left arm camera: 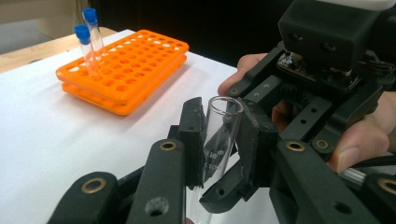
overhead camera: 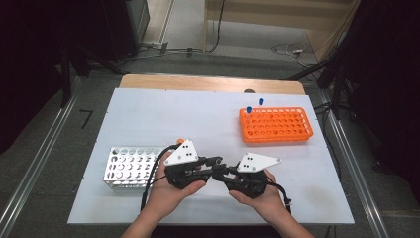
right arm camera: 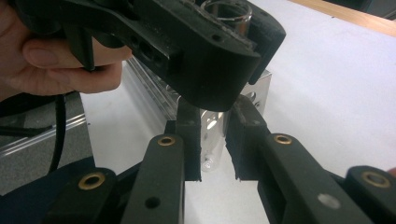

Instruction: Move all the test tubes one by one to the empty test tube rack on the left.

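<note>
A clear, uncapped test tube stands upright between the jaws of my left gripper, which is shut on its upper part, just below the open rim. From the opposite side, my right gripper is closed around the tube's rounded lower end, directly under the left gripper's jaws. In the high view the left gripper and right gripper meet tip to tip above the front centre of the white table, each held in a hand.
A metal tube rack stands at the front left, right beside the left hand. An orange rack sits at the back right with two blue-capped tubes at its far edge. White tabletop lies between them.
</note>
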`<state>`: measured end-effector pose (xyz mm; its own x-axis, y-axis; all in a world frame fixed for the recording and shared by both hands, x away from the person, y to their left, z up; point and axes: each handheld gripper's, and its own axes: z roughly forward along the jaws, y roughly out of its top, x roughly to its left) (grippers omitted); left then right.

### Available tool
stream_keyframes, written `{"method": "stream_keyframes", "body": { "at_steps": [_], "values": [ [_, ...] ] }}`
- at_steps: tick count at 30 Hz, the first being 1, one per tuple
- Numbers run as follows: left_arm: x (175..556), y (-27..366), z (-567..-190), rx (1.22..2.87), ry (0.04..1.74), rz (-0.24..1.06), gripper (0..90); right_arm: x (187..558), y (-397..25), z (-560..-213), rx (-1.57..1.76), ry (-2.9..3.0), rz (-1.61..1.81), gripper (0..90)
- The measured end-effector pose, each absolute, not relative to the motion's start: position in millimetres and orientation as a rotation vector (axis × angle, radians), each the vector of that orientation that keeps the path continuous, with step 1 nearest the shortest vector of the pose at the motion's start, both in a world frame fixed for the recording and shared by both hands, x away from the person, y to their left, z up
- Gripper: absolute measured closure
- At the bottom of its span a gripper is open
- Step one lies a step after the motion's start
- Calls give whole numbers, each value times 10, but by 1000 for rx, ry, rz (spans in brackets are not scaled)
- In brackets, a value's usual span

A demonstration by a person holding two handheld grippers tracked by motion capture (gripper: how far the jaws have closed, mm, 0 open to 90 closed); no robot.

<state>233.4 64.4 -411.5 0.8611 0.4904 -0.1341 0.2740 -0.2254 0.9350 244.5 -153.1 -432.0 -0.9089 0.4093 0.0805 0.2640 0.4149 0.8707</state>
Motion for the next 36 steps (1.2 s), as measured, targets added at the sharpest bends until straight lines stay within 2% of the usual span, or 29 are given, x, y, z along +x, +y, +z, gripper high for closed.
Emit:
{"method": "stream_keyframes", "body": {
  "at_steps": [7,9,13,19,26,33,36],
  "values": [
    [2345,691,-4099,1812,586,235,761,2448,-1540,-4316,602,2504,1511,729],
    [2347,705,-4094,1805,591,237,761,2449,-1547,-4314,590,2504,1520,700],
    [2355,755,-4076,1799,596,249,761,2461,-1565,-4316,565,2517,1534,603],
    [2371,880,-4031,1777,617,268,762,2479,-1602,-4315,567,2512,1540,361],
    [2398,1083,-3970,1750,657,315,763,2569,-1707,-4315,628,2502,1566,146],
    [2420,1279,-3938,1728,703,360,763,2653,-1817,-4332,659,2501,1563,4],
    [2427,1350,-3923,1721,717,380,762,2690,-1866,-4355,673,2504,1577,0]
  ]
}}
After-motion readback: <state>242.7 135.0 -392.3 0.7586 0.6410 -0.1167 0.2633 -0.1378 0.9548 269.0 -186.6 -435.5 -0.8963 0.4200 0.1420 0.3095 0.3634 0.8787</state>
